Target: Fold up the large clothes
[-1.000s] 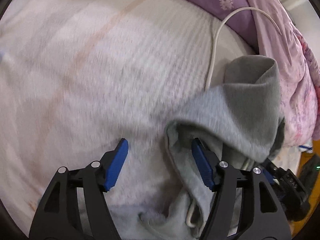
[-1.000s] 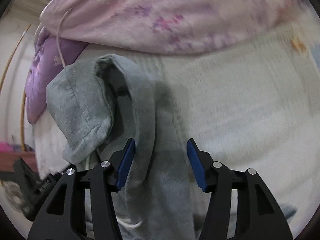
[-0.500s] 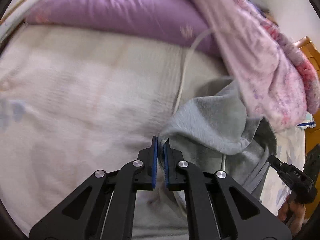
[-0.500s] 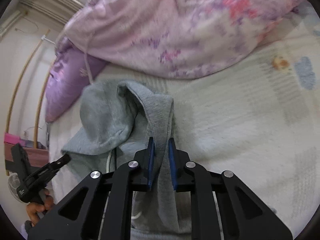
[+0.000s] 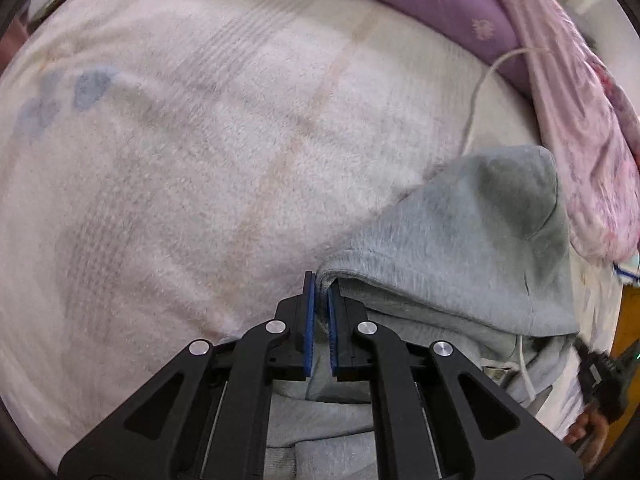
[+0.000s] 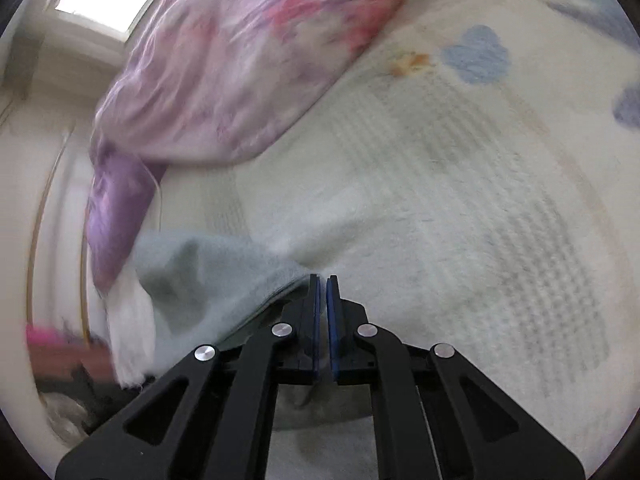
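A grey fleece hoodie (image 5: 472, 248) lies bunched on the pale bed cover, its hood standing up at the right of the left wrist view. My left gripper (image 5: 322, 284) is shut on the hoodie's folded edge, cloth pinched between the blue pads. In the right wrist view my right gripper (image 6: 322, 284) is shut on another edge of the grey hoodie (image 6: 208, 280), which stretches away to the left from the pads. The other gripper and a hand (image 5: 592, 424) show at the lower right of the left wrist view. A white drawstring (image 5: 524, 364) hangs from the hoodie.
A pink flowered quilt (image 6: 256, 60) is heaped along the far side, with a purple pillow (image 5: 420, 4) beside it. A white cable (image 5: 480, 88) lies across the pale bed cover (image 5: 200, 160). The cover (image 6: 480, 220) bears blue shapes. A wooden piece of furniture (image 5: 628, 320) stands at the right edge.
Both grippers went from open around the hoodie's cloth to shut on it. Both have since moved sideways, pulling the hoodie's edge out across the bed cover.
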Tool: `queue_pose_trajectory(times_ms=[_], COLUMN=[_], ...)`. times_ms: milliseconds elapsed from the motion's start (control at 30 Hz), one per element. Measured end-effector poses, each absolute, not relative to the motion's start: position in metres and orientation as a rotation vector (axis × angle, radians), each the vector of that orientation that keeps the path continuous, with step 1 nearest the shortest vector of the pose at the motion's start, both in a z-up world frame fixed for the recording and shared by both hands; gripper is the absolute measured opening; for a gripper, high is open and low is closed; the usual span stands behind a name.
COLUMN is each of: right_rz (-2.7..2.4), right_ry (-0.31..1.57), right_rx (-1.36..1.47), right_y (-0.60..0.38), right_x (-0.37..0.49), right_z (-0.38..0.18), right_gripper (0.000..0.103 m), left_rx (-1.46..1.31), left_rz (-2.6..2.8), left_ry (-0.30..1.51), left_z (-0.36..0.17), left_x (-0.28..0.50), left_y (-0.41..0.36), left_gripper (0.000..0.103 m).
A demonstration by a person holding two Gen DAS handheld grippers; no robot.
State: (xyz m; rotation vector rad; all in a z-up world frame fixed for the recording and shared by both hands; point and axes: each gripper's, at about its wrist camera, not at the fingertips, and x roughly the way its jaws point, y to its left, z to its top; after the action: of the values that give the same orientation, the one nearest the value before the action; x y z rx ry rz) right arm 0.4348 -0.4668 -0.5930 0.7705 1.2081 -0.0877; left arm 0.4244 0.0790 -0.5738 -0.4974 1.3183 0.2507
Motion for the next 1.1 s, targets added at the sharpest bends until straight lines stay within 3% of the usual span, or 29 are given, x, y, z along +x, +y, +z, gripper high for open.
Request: queue_pose_trajectory(times_ms=[133,267,333,400,433,600,633,667,767,867,933,967,1000,1100], right_rz=[-0.064,0.043,0.118,0.185,0.250,0.415,0.415,0.429,0.471,0.458,0.454,0.438,0.431,0.447], right_ry=[1.282,1.221,1.196,1.179,1.179,1.287,1.295,1.315,1.346,1.402,1.393,1.390,1.390,1.328], right_rx=[0.784,0.650,0.566,0.504,0.480,0.336,0.303,0.285,0.329,0.315,0.329,0.326,0.323,0.276], right_y=[-0.480,-0.457,-0.432,-0.407,-0.389,-0.316,-0.310,-0.303,-0.296,-0.292,-0.294,-0.298,-0.302,-0.306], right_x=[0.428,0.455,0.478,0.500,0.513,0.568,0.571,0.575,0.581,0.587,0.590,0.588,0.586,0.575], right_z=[-0.605,-0.569,-0.553,-0.546,-0.544,-0.559,-0.562,-0.567,-0.584,-0.605,-0.606,-0.604,-0.602,-0.583], right_gripper=[0.007,0.008,0.017,0.046,0.051,0.054,0.054,0.055,0.055,0.055,0.053,0.037,0.009,0.005], left_rx=[-0.617,-0.619,-0.598,-0.567,-0.555,-0.397,-0.364,-0.324,-0.258,-0.232,-0.160,-0.141,-0.154,-0.071], left_rz=[0.196,0.188,0.198,0.187,0.173,0.094,0.089,0.101,0.124,0.104,0.089,0.054,0.002,0.007], left_ry=[1.357,1.279,1.223,1.216,1.227,1.325,1.329,1.336,1.324,1.360,1.357,1.338,1.334,1.290], left_z=[-0.575,-0.528,-0.511,-0.511,-0.516,-0.556,-0.561,-0.565,-0.577,-0.592,-0.596,-0.594,-0.592,-0.578], left_x=[0.413,0.404,0.413,0.430,0.440,0.509,0.515,0.524,0.542,0.550,0.551,0.549,0.548,0.542], left_y=[0.093,0.103,0.104,0.100,0.096,0.056,0.050,0.044,0.032,0.024,0.016,0.012,0.008,-0.002], left_gripper=[0.011,0.040,0.045,0.051,0.051,0.052,0.056,0.066,0.071,0.070,0.060,0.033,0.007,0.006])
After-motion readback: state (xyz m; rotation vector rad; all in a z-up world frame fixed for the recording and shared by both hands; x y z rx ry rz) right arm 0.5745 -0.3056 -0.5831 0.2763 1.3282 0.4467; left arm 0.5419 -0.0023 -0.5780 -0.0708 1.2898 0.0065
